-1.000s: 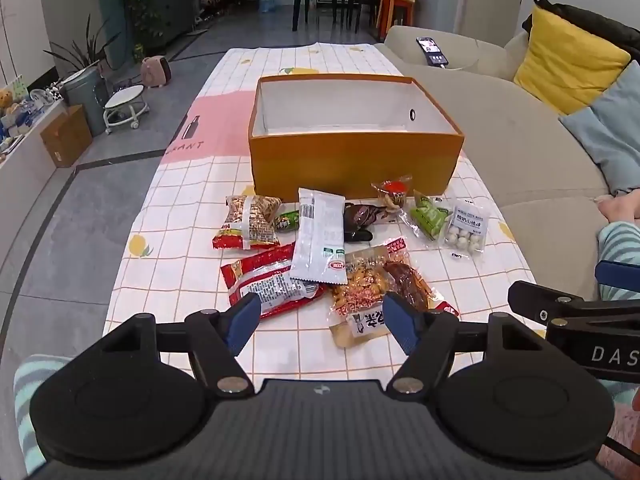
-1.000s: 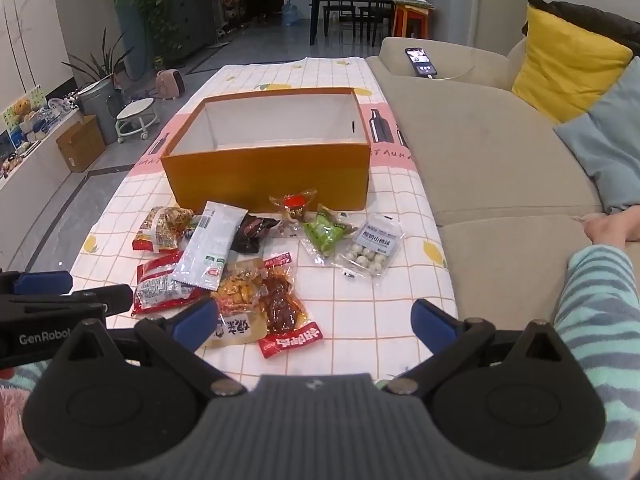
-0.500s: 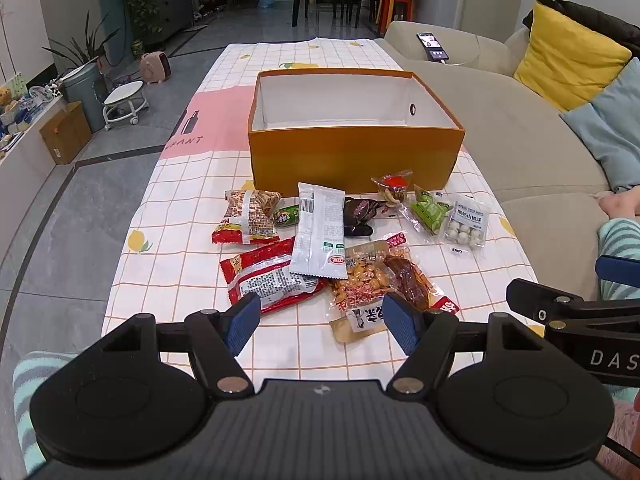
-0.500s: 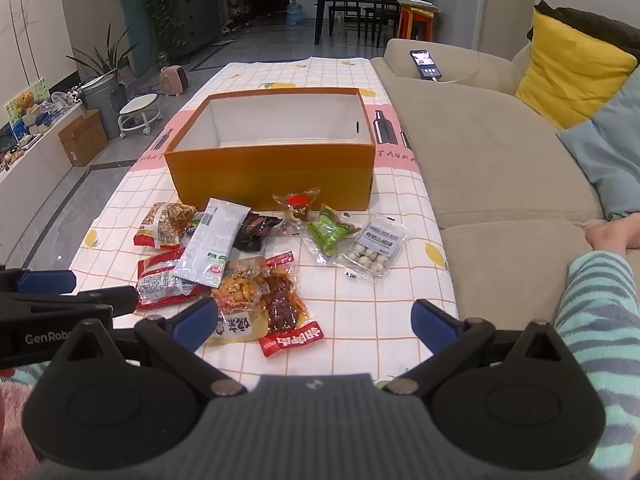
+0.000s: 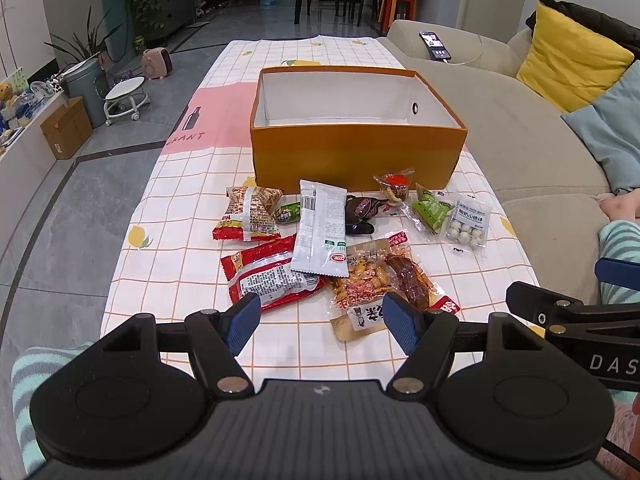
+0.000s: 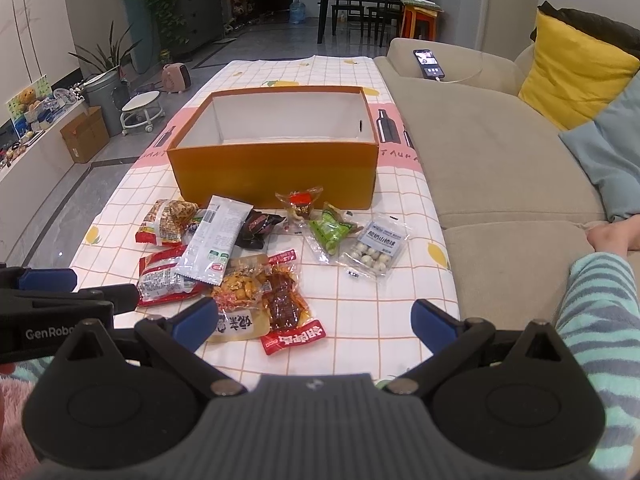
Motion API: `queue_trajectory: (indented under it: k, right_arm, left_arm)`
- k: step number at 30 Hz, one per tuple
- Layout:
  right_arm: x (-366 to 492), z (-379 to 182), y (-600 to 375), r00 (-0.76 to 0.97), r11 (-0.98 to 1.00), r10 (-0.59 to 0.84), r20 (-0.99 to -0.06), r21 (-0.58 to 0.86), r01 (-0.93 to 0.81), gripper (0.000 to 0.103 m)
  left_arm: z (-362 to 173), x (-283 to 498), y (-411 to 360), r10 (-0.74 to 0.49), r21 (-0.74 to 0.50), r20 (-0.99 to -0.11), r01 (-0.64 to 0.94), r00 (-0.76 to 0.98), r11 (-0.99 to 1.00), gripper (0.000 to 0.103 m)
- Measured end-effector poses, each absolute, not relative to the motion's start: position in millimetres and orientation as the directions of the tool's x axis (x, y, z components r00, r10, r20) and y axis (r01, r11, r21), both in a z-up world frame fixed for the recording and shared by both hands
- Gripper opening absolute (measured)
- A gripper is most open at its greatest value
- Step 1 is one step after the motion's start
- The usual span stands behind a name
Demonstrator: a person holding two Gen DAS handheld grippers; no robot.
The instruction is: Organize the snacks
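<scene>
An open orange box (image 5: 352,156) (image 6: 276,174) with a white, empty inside stands on the checked tablecloth. Several snack packets lie in front of it: a white packet (image 5: 322,226) (image 6: 214,240), a red packet (image 5: 268,276) (image 6: 164,278), a peanut bag (image 5: 250,214), a green packet (image 5: 430,210) (image 6: 330,230), a clear bag of white balls (image 5: 468,224) (image 6: 376,248) and an orange-and-brown pack (image 5: 380,280) (image 6: 260,292). My left gripper (image 5: 320,322) is open and empty above the near table edge. My right gripper (image 6: 314,324) is open wider and empty, to its right.
A beige sofa (image 5: 520,140) runs along the table's right side, with a yellow cushion (image 5: 572,68) and a phone (image 5: 436,46) on it. A stool (image 5: 124,98), bin and cardboard box stand on the floor at left. My striped sleeve (image 6: 600,320) is at right.
Both grippers have drawn slightly nearer to the snacks and the box. Nothing on the table has moved.
</scene>
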State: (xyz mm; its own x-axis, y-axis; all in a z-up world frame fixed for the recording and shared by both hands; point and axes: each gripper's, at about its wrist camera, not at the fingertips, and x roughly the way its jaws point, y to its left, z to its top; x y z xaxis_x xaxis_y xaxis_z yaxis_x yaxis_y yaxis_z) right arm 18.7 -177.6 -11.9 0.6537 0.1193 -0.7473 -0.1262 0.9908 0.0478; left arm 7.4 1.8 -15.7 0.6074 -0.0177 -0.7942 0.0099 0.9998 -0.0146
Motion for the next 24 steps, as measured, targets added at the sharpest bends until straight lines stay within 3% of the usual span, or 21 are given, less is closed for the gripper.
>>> queue_trajectory:
  k: [24]
  right_arm:
    - [18.6, -12.3, -176.0, 0.650, 0.990, 0.121, -0.750, 0.046, -0.131, 0.099]
  left_arm:
    - [-15.7, 6.9, 2.0, -0.019, -0.016, -0.795, 0.010, 0.607, 1.000, 0.082]
